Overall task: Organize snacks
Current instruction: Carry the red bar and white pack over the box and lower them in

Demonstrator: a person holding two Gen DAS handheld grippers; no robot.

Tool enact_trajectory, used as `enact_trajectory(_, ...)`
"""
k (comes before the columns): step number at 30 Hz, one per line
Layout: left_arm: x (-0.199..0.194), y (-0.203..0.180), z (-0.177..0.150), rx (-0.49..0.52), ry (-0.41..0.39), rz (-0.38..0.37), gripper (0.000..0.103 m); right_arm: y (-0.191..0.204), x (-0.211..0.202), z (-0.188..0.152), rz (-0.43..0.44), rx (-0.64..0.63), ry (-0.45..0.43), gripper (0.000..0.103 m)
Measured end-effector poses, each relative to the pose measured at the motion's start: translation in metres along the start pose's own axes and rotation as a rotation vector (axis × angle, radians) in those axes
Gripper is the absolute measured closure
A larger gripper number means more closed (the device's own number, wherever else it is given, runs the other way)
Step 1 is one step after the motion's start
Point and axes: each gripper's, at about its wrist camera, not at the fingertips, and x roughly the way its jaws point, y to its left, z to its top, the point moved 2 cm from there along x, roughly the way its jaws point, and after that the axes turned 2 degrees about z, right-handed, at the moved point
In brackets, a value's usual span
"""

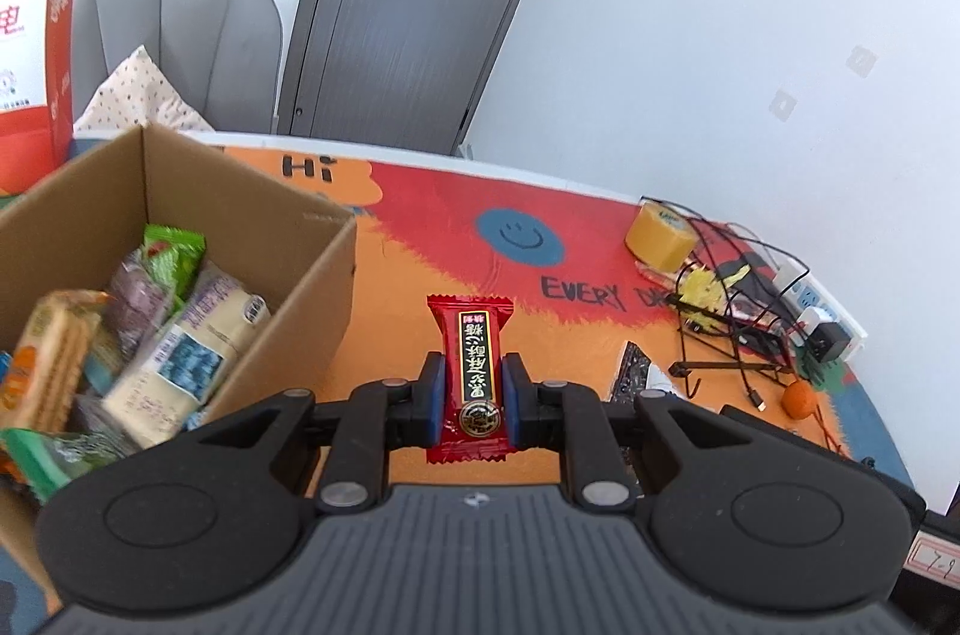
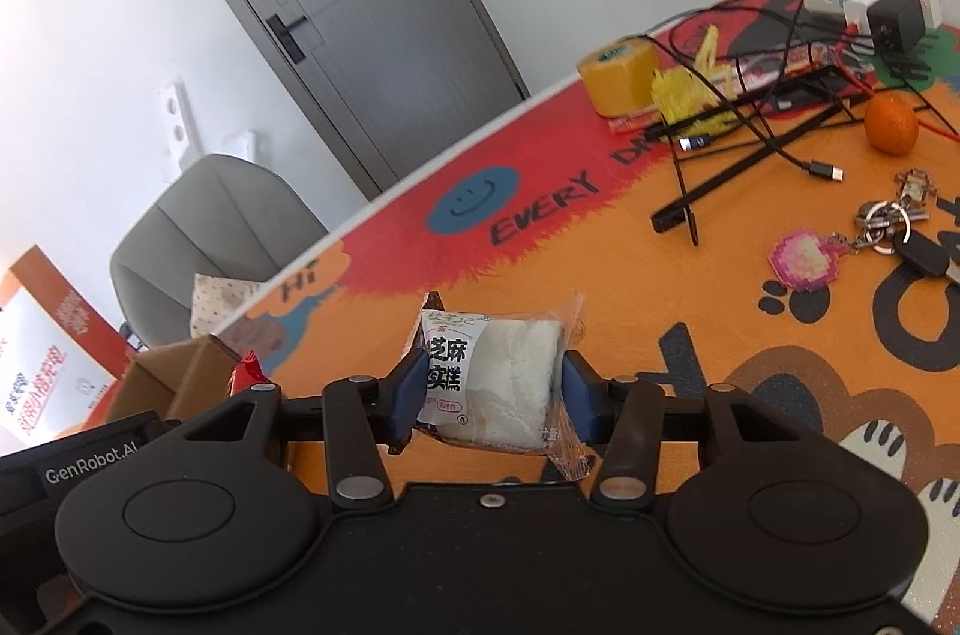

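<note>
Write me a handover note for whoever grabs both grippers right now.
Left gripper: shut on the red candy bar, held above the mat beside the cardboard box.
Right gripper: shut on the white sesame cake packet, off the table.
Done: several snacks already lie in the box.
Left: drop both held snacks into the box. The orange sits among the cables.
</note>
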Motion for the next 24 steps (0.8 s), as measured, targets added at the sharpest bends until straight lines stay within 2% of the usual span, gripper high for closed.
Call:
enact_trajectory(9,-0.032,0.020,0.012,-0.020,-0.053,-0.006,0.085,0.033,-0.016,0.005,0.071,-0.042,-0.043,0.055)
enact_trajectory(24,-0.059,0.079,0.029,-0.078,-0.087,0.073,0.085,0.082,-0.008,-0.002,0.168,-0.075,-0.031,0.055)
